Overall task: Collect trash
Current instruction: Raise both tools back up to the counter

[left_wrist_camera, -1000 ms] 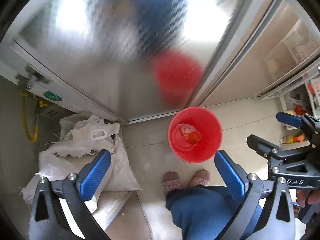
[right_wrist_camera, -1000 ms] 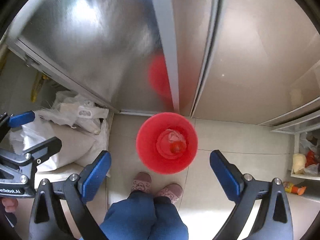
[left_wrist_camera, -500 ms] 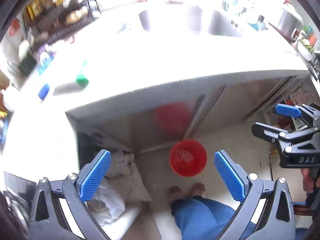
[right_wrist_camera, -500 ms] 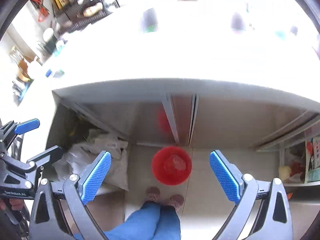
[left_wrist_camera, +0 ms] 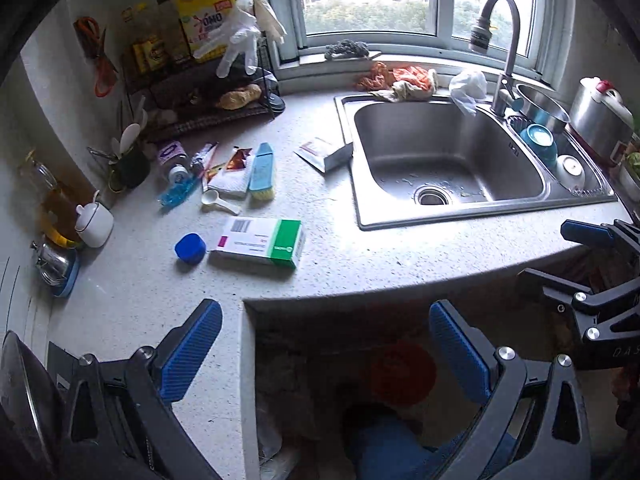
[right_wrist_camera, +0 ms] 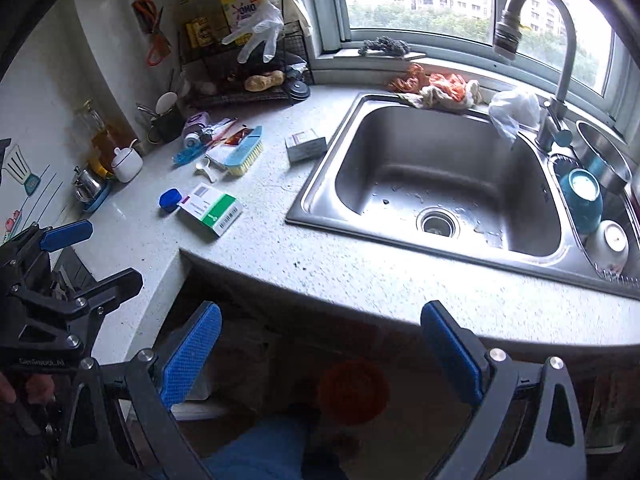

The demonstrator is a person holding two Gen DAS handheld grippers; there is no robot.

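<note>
A white and green medicine box (left_wrist_camera: 262, 241) lies on the speckled counter (left_wrist_camera: 344, 248) beside a blue cap (left_wrist_camera: 190, 247); the box also shows in the right wrist view (right_wrist_camera: 211, 209). A small grey box (right_wrist_camera: 305, 145) lies at the sink's left rim. A cluster of wrappers, a tube and a blue brush (left_wrist_camera: 261, 171) lies further back. The red bin (left_wrist_camera: 402, 372) stands on the floor under the counter, dim. My left gripper (left_wrist_camera: 326, 352) is open and empty over the counter's front edge. My right gripper (right_wrist_camera: 320, 354) is open and empty, to the right of the left.
A steel sink (left_wrist_camera: 448, 160) with a tall faucet (left_wrist_camera: 506, 40) fills the right. Bowls (left_wrist_camera: 540, 142) sit in the side basin. A wire rack (left_wrist_camera: 200, 88) with bottles and gloves stands at the back left. Rags (left_wrist_camera: 400, 80) lie on the sill. A white jar (left_wrist_camera: 94, 222) stands at left.
Both grippers have risen from down near the red bin on the floor to above the counter edge. The view now takes in the countertop and sink. Both stay open and empty.
</note>
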